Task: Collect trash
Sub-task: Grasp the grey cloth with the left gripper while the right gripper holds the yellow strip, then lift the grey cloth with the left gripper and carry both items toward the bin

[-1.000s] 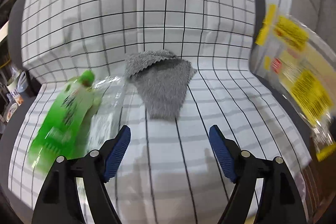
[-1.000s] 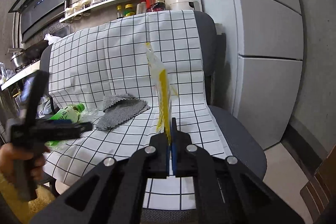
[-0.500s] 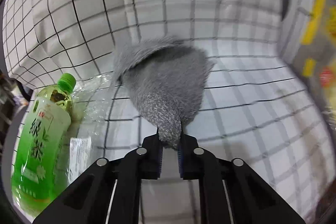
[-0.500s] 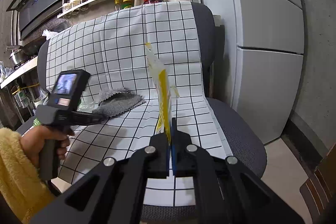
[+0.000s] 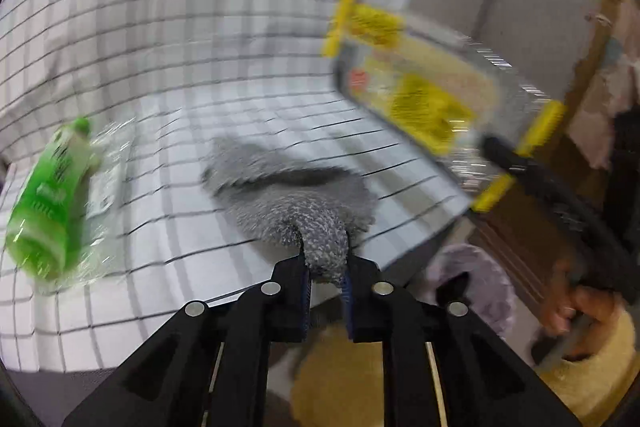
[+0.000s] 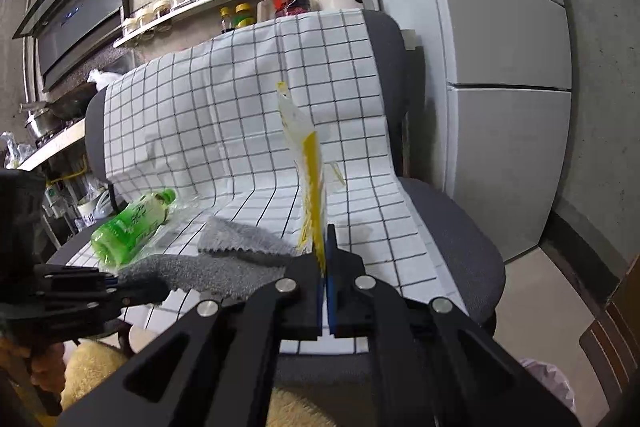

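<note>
Kitchen, chair [image 6: 452, 223] under checked cloth [image 6: 224, 131] | left gripper [image 5: 325, 277] clamped on grey rag [image 5: 296, 195], jaws just reopened slightly; soft, light, pinch a corner | right gripper [image 6: 325, 281] clenched on yellow wrapper [image 6: 310, 163]; flimsy, crinkly | bottle [image 6: 132, 225] on seat: light, slippery.

No text could be read at this moment. The green bottle [image 6: 130, 225], lying on the checked cloth [image 6: 248, 115] left of the grey rag [image 6: 224, 259], carried white label characters too blurred to make out. The yellow-printed wrapper [image 5: 420, 83], held above that cloth, showed yellow and red patches with smeared, illegible print.
</note>
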### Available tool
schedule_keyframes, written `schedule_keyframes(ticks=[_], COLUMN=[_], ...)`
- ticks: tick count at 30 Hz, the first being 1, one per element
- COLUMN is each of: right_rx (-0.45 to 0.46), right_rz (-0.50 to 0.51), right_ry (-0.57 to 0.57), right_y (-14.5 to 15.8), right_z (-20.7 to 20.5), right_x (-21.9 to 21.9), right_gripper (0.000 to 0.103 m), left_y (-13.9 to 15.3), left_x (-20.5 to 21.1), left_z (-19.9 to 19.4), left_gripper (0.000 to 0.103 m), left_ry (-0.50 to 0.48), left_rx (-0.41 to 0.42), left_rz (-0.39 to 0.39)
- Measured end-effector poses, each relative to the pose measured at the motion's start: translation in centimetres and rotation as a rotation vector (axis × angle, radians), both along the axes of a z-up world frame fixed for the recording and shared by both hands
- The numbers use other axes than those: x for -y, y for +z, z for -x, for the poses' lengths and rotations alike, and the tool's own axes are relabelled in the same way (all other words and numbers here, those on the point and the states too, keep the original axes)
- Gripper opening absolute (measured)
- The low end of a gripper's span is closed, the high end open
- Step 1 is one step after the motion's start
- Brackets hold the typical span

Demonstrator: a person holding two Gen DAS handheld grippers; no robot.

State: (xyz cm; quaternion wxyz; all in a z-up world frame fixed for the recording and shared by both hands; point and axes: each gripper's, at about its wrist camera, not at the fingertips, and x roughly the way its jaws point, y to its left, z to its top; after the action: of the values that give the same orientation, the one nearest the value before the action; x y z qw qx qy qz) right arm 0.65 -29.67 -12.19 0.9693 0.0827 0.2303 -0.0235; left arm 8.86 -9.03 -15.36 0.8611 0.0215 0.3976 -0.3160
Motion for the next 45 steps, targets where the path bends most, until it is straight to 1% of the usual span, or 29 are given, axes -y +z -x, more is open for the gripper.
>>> schedule_keyframes(ticks=[1,2,3,4,5,7,10,13,15,17,20,22,23,24,25,27,28,29,30,32,33,37,39,40,41,43,45], right_rx=[-0.003,-0.004,-0.005,-0.004,-0.002,0.004,0.011,0.014,0.011,0.011,0.009,0.007,0.005,0.002,-0.001,-0.006,-0.008,-0.01,-0.012,-0.013,-0.012,-0.009,-0.023,-0.029,-0.033,-0.039,-0.049], right_rz=[0.003,0.007,0.01,0.013,0.016,0.03,0.033,0.034,0.032,0.027,0.026,0.029,0.028,0.029,0.031,0.029,0.027,0.025,0.022,0.009,-0.001,-0.017,-0.029,-0.033,-0.034,-0.011,0.017], right_ry=[0.005,0.007,0.01,0.014,0.014,0.01,0.002,-0.002,-0.001,0.002,0.005,0.007,0.007,0.007,0.006,0.003,0.0,-0.004,-0.006,-0.011,-0.013,-0.047,-0.087,-0.108,-0.125,-0.175,-0.217], right_y=[0.0,0.0,0.0,0.2,0.3,0.5,0.7,0.7,0.6,0.4,0.3,0.2,0.2,0.1,0.0,-0.1,-0.2,-0.2,-0.2,-0.1,0.0,0.7,1.0,1.1,1.1,1.4,1.4], right_z=[0.2,0.3,0.5,0.6,0.8,1.2,1.7,1.8,1.8,1.8,1.8,1.7,1.7,1.7,1.6,1.6,1.6,1.6,1.6,1.7,1.8,2.9,3.9,4.4,4.9,6.6,7.9], right_x=[-0.3,-0.6,-0.7,-0.9,-1.0,-1.0,-0.8,-0.5,-0.5,-0.4,-0.2,0.0,0.1,0.2,0.3,0.6,0.8,0.9,1.1,1.4,1.6,2.5,3.2,3.5,3.7,4.3,4.7], right_gripper=[0.002,0.002,0.002,0.002,0.002,0.002,0.002,0.002,0.002,0.002,0.002,0.002,0.002,0.002,0.002,0.002,0.002,0.002,0.002,0.002,0.002,0.002,0.002,0.002,0.002,0.002,0.002], left_y=[-0.5,-1.2,-1.6,-2.0,-2.2,-2.0,-1.0,-0.1,0.1,-0.5,-2.0,-3.1,-3.4,-3.8,-3.9,-4.0,-4.0,-4.0,-3.8,-2.6,-1.8,2.5,4.9,5.5,6.6,7.8,8.5], left_x=[-0.6,-1.2,-1.4,-1.7,-2.0,-2.6,-2.7,-2.3,-1.7,-0.7,0.3,0.7,0.8,1.2,1.4,2.1,2.4,2.4,2.3,2.0,1.9,1.7,1.8,2.0,2.2,3.0,4.1], left_z=[-0.5,-1.4,-1.7,-1.9,-1.9,-1.1,0.0,0.4,-0.2,-1.5,-3.8,-5.4,-5.8,-6.2,-6.1,-5.9,-5.7,-5.8,-5.7,-5.0,-4.5,-1.2,0.7,1.3,2.4,3.8,5.3], left_gripper=[0.024,0.038,0.045,0.059,0.066,0.067,0.067,0.067,0.067,0.067,0.067,0.065,0.061,0.059,0.058,0.046,0.031,0.014,0.01,0.008,0.008,0.008,0.008,0.008,0.008,0.008,0.008], left_ry=[0.03,0.074,0.095,0.125,0.145,0.132,0.113,0.092,0.106,0.128,0.18,0.214,0.22,0.22,0.218,0.202,0.19,0.178,0.171,0.163,0.153,0.09,0.049,0.038,0.012,-0.026,-0.072], left_rx=[-0.01,-0.03,-0.04,-0.052,-0.06,-0.061,-0.037,-0.023,-0.006,-0.003,-0.045,-0.083,-0.09,-0.09,-0.069,-0.034,-0.025,-0.036,-0.047,-0.033,-0.011,0.086,0.143,0.161,0.193,0.233,0.271], left_rz=[-0.012,-0.037,-0.048,-0.059,-0.061,-0.03,-0.017,0.015,-0.004,-0.039,-0.102,-0.121,-0.13,-0.144,-0.16,-0.197,-0.206,-0.198,-0.169,-0.117,-0.091,0.051,0.129,0.147,0.182,0.223,0.24])
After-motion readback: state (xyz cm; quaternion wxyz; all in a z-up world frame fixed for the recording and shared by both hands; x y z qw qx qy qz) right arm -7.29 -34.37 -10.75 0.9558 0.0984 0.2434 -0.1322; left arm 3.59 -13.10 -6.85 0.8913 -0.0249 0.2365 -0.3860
